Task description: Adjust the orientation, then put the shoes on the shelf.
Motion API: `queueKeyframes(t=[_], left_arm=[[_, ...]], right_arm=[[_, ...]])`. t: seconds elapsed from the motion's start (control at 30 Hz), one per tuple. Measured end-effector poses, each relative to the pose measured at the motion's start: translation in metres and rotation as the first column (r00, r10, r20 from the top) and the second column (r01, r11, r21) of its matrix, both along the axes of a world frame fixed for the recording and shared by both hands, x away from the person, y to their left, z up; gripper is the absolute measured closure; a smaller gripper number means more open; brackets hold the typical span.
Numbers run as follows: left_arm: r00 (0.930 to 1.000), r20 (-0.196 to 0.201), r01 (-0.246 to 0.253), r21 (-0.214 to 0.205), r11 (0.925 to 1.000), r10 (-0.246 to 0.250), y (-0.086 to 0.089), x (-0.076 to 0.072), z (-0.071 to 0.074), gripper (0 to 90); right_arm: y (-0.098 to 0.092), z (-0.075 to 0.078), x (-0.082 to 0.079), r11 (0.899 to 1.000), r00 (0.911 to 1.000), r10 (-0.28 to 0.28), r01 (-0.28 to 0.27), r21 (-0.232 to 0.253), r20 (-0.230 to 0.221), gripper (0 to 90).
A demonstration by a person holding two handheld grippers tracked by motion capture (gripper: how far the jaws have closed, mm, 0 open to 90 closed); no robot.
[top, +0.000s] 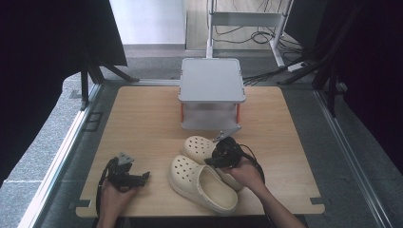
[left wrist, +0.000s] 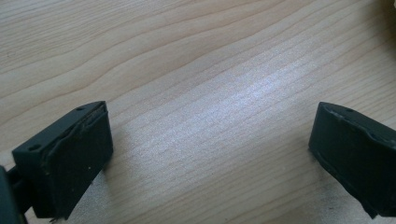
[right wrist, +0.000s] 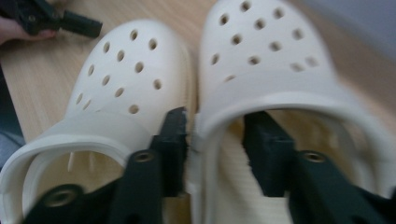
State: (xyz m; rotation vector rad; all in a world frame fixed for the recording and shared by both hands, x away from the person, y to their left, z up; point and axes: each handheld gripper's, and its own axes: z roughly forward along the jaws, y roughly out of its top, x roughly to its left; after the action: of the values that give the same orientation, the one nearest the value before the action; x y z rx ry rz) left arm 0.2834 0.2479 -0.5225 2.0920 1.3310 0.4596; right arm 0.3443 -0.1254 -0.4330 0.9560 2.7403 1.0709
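Two cream perforated clogs lie side by side on the wooden table (top: 142, 118), toes pointing to the far left. My right gripper (top: 216, 157) sits at the heel end of the rear clog (top: 198, 146). In the right gripper view, its jaws (right wrist: 215, 126) stand apart and straddle the inner side wall of that clog (right wrist: 266, 51). One jaw is between the two shoes and the other is inside the opening, with a gap to the wall. The front clog (top: 202, 183) (right wrist: 126, 70) lies free. My left gripper (top: 144, 176) (left wrist: 210, 135) rests open on bare wood, left of the shoes.
A grey two-level stand (top: 211, 92) with orange posts sits at the back middle of the table, just beyond the clogs. The near table edge runs close behind both hands. Dark curtains flank the table.
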Motion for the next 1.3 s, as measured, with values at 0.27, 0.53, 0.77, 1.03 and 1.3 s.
queueKeyframes(t=[0.27,0.53,0.77,1.03,1.3], left_arm=[[1.0000,-0.001,0.000,-0.001,1.0000,0.000,0.000,0.000,0.000,0.0],[1.0000,-0.002,0.001,0.000,1.0000,-0.001,0.000,0.000,0.000,0.0],[1.0000,-0.001,0.001,0.001,1.0000,-0.001,0.000,0.000,0.000,0.0],[1.0000,-0.001,0.001,0.001,1.0000,-0.001,0.000,0.000,0.000,0.0],[1.0000,-0.001,0.001,0.001,1.0000,-0.001,0.000,0.000,0.000,0.0]], right_arm=[[-0.032,0.016,-0.003,1.000,0.9993,0.016,-0.016,0.008,0.033,30.3],[-0.044,0.015,-0.018,0.997,0.9959,0.082,-0.082,-0.001,0.037,26.2],[-0.039,0.004,-0.027,0.991,0.9907,0.134,-0.134,-0.006,0.026,22.7],[-0.024,-0.006,-0.030,0.984,0.9841,0.173,-0.171,-0.039,0.041,22.2],[-0.005,-0.015,-0.024,0.980,0.9806,0.191,-0.188,-0.069,0.044,28.0]])
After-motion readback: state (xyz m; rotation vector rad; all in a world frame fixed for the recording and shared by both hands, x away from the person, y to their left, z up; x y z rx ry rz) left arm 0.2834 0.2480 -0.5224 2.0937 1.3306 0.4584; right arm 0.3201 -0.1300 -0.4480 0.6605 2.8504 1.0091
